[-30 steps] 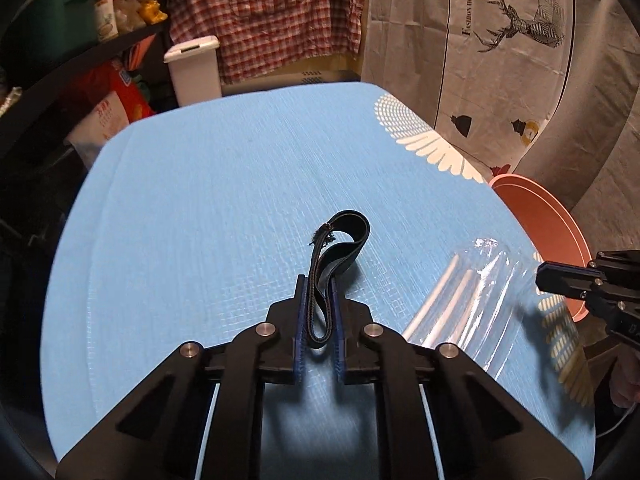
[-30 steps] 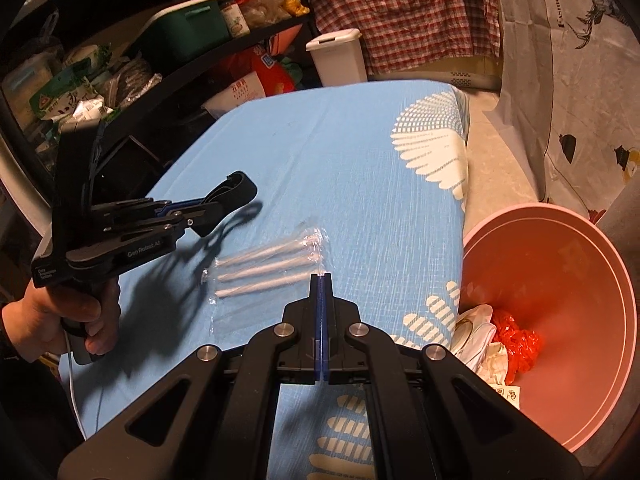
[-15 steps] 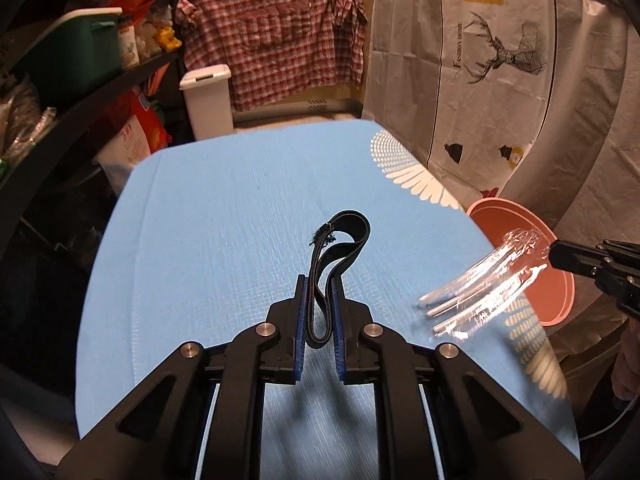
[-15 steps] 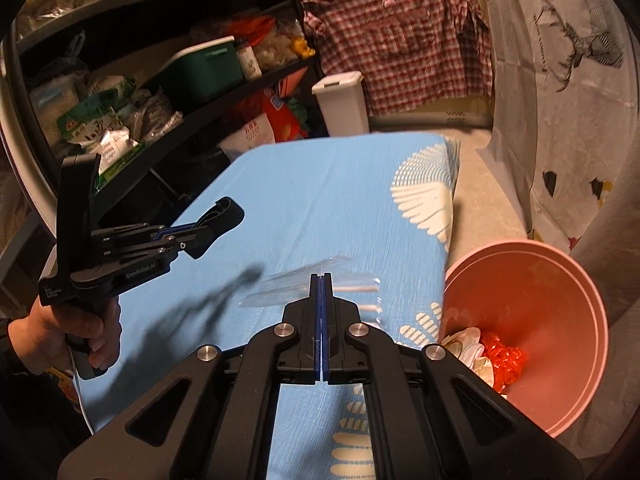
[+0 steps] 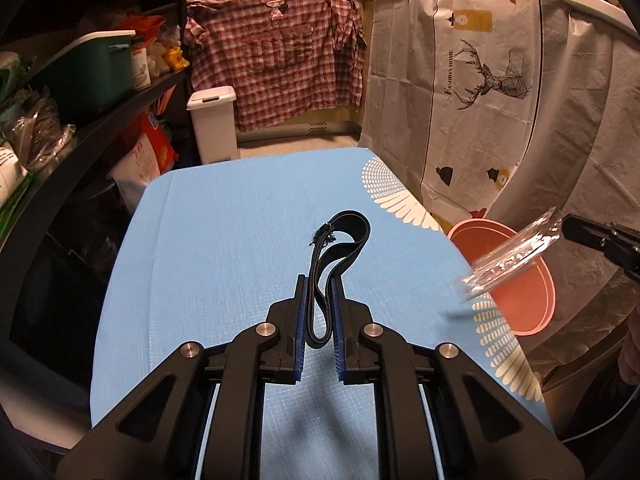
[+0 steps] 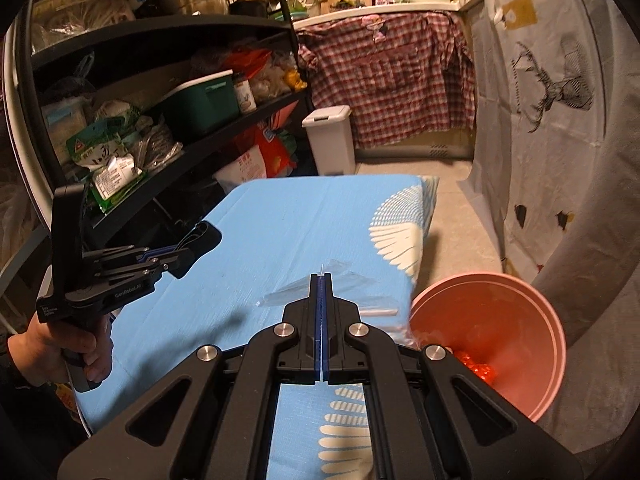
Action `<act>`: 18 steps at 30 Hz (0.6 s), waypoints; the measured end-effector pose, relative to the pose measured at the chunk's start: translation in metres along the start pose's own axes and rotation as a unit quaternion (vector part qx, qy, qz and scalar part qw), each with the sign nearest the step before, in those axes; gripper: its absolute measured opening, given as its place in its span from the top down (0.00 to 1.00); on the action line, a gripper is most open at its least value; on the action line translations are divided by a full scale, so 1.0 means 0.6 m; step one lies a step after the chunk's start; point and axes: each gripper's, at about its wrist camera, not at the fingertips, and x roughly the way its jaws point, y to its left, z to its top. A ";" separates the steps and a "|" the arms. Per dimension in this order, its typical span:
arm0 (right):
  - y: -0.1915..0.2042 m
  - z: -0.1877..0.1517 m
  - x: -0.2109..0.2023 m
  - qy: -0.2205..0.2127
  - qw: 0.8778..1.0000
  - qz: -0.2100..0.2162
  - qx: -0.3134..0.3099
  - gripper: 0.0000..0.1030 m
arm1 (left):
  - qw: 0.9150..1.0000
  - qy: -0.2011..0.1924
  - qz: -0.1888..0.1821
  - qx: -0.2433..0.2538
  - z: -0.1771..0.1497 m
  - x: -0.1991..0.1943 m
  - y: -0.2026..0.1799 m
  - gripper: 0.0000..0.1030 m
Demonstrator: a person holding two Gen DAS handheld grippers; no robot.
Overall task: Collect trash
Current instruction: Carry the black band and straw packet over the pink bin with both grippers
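Since a second ago both grippers have risen off the blue tablecloth (image 5: 224, 248), and the clear plastic wrapper (image 5: 508, 258), then lying flat on the cloth, now hangs in the air. The right gripper (image 6: 322, 276) has its jaws pressed together on one edge of that wrapper; in the left wrist view the wrapper sits at three o'clock, in front of the pink bin (image 5: 528, 300), which stands beside the table's edge with red scraps inside. The left gripper (image 5: 318, 280) is clamped on a black strap (image 5: 340, 240), whose loop sticks out past the fingertips toward twelve o'clock. In the right wrist view the left gripper appears at nine o'clock, gripped by a hand (image 6: 76, 354).
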 end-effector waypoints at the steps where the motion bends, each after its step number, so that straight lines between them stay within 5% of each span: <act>1: -0.005 0.002 -0.008 -0.004 1.000 -0.003 -0.001 1.00 | 1.000 -0.001 -0.001 0.000 -0.001 -0.002 -0.002 0.89; 18: -0.102 -0.003 -0.090 -0.057 0.995 -0.075 0.031 1.00 | 0.999 -0.014 -0.019 0.022 0.011 -0.024 -0.070 0.89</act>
